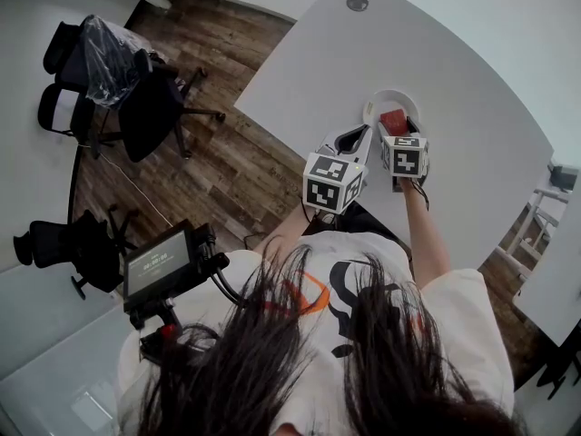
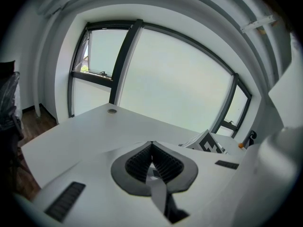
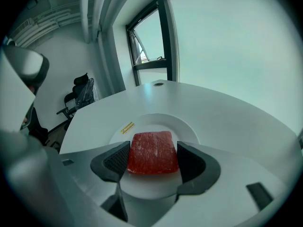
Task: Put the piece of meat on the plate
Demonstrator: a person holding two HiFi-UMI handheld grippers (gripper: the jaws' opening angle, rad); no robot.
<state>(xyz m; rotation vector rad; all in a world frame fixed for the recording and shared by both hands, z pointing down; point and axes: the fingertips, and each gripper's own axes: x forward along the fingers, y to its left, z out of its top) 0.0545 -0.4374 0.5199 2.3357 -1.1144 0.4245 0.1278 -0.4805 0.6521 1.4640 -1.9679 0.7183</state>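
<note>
The white tabletop fills the space in front of you, curved at its near edge, with wood floor and black office chairs well off to your left; on it, near that edge, stands the white round plate, the only dish in sight, with a small yellow label on its left rim; your left claw hangs apart from the work, beside the right one and short of the plate, its jaws pressed together at the tips with nothing between them, so leave it out of this; your right claw is over the plate, its jaws partly closed, their ribbed pads touching the two sides of the piece of meat, a flat red slab that sits squarely above the plate's middle; whether its underside already rests on the plate I cannot tell from here; I judge you to be at the placing step, with the carry done and only the release left; the next move calls for a gentle lowering until the slab bears on the plate, then an even spreading of the jaws so neither pad drags it sideways, then a straight lift clear of the rim.
</note>
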